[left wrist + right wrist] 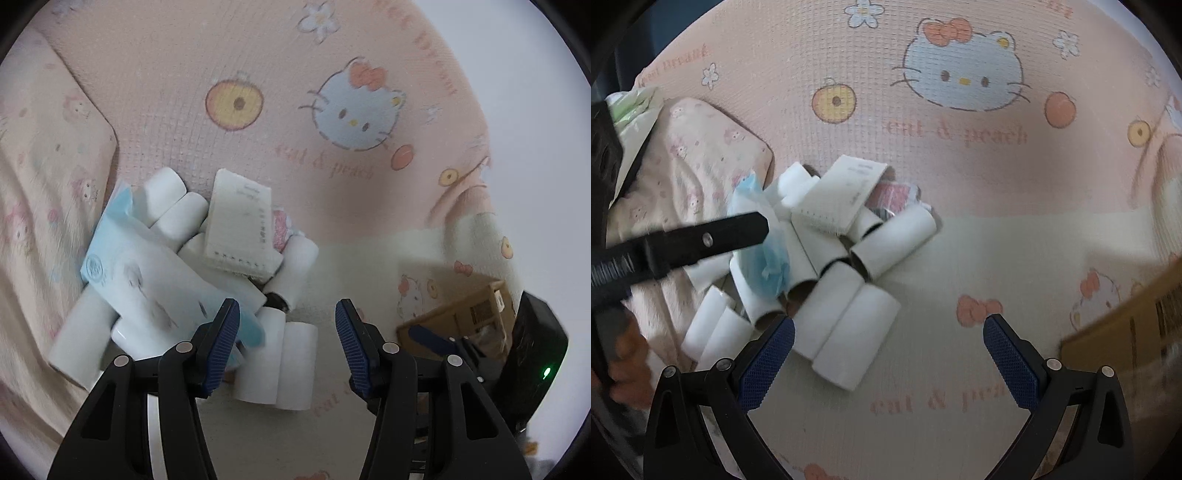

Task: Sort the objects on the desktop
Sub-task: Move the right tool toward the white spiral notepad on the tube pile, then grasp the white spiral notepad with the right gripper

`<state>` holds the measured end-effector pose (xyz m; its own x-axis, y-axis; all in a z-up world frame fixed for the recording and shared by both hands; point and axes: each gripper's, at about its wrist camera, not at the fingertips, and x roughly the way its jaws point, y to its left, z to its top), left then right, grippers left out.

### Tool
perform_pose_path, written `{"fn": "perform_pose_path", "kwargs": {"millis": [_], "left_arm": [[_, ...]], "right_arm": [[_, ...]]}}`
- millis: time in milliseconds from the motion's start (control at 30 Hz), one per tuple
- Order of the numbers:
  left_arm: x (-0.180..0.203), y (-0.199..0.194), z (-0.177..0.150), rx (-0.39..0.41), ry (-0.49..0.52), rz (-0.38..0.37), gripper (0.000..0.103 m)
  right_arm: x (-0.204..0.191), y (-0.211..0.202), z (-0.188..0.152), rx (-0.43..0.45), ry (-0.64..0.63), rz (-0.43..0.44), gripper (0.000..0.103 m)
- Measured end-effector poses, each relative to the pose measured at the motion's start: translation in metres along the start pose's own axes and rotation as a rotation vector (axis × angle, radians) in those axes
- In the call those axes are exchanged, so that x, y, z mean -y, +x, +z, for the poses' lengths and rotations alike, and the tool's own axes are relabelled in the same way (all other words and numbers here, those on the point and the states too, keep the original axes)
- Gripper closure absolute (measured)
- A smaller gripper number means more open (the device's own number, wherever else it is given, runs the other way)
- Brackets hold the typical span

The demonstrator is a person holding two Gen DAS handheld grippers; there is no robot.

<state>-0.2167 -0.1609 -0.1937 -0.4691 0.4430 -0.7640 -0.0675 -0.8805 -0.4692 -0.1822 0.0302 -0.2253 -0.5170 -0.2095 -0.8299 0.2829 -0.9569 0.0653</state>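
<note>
A heap of several white paper rolls (273,362) (849,332) lies on a pink cat-print blanket (258,55). On the heap rest a white tissue pack (240,225) (842,199) and a blue-and-white packet (147,280) (772,258). A pink packet (280,229) (894,195) peeks out from under the tissue pack. My left gripper (288,321) is open above the heap's near rolls, its left finger over the blue packet. My right gripper (888,325) is open wide over the two nearest rolls, touching nothing. One black finger (713,236) of the left gripper crosses the right wrist view.
A pink pillow (44,184) (694,166) borders the heap on the left. A cardboard box (465,317) (1126,332) stands at the right. A black housing with a green light (535,369) sits beside it. A hand (628,354) shows at the lower left.
</note>
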Motion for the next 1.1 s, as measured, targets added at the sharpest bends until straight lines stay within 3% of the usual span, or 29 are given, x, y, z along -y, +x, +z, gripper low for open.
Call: {"fn": "perform_pose_path", "kwargs": {"millis": [100,233,500,633,833,967,1100], "left_arm": [[-0.003,0.009,0.021,-0.063,0.014,0.019,0.045],[-0.011,0.023,0.043,-0.103,-0.039,-0.022,0.044],[-0.033,0.061,0.069,-0.236,-0.129,0.058,0.045],[-0.04,0.076,0.076,-0.268,-0.124,0.09,0.045],[-0.057,0.094,0.081,-0.301,-0.207,0.041,0.045],[-0.055,0.095,0.083,-0.296,-0.204,0.013,0.045],[-0.052,0.101,0.082,-0.324,-0.192,0.057,0.048]], "right_arm": [[-0.002,0.01,0.01,0.002,0.025,0.017,0.001],[-0.009,0.026,0.022,0.008,0.034,0.04,0.001],[-0.027,0.059,0.043,-0.008,-0.01,0.092,0.001],[-0.028,0.076,0.057,-0.022,0.014,0.129,0.001],[-0.027,0.103,0.073,-0.074,0.042,0.181,0.001],[-0.027,0.113,0.075,-0.091,0.061,0.218,0.001],[-0.019,0.119,0.076,-0.099,0.128,0.271,0.001]]}}
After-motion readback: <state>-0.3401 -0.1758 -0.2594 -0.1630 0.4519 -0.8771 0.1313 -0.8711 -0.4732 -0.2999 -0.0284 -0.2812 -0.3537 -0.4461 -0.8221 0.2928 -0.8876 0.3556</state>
